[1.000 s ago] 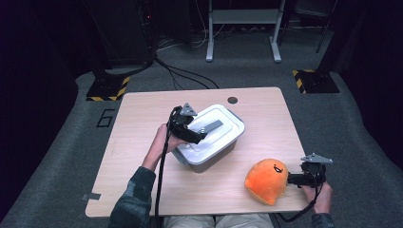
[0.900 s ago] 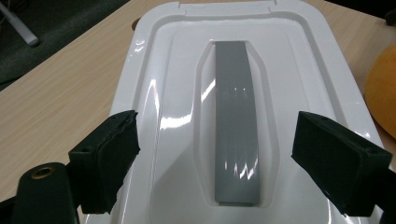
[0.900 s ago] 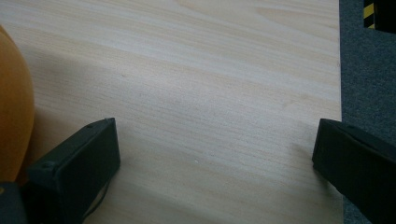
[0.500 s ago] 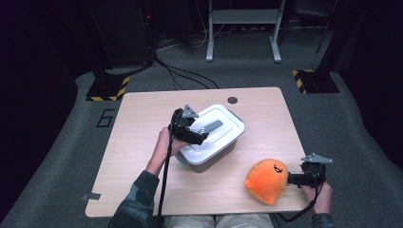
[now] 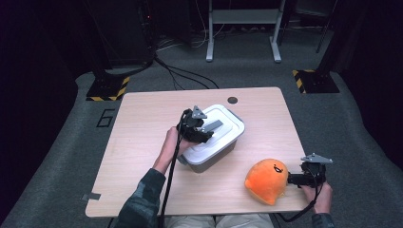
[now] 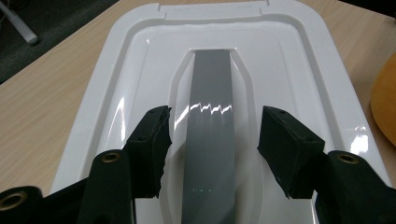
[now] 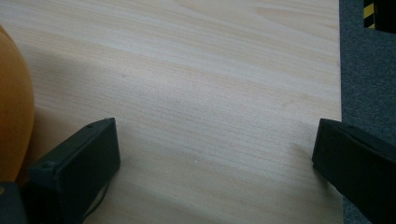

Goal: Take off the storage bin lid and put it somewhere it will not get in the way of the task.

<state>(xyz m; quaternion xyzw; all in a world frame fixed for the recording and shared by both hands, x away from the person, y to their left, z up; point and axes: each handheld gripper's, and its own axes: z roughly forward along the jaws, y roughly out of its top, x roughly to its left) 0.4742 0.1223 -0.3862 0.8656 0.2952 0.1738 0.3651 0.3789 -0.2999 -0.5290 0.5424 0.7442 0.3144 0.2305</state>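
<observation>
At frame centre, the left gripper (image 6: 212,154) has just been closing, its jaws straddling the box lid's grey handle (image 6: 211,135) without touching; off-centre, one pad could slip. The right gripper (image 7: 215,172) gapes beside the orange toy (image 5: 266,181).

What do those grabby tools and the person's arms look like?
Each black two-jaw left tongs and right tongs has blocky black pads, a grey three-cornered plate on top and a trailing black cable. The left arm wears a dark plaid sleeve.
</observation>
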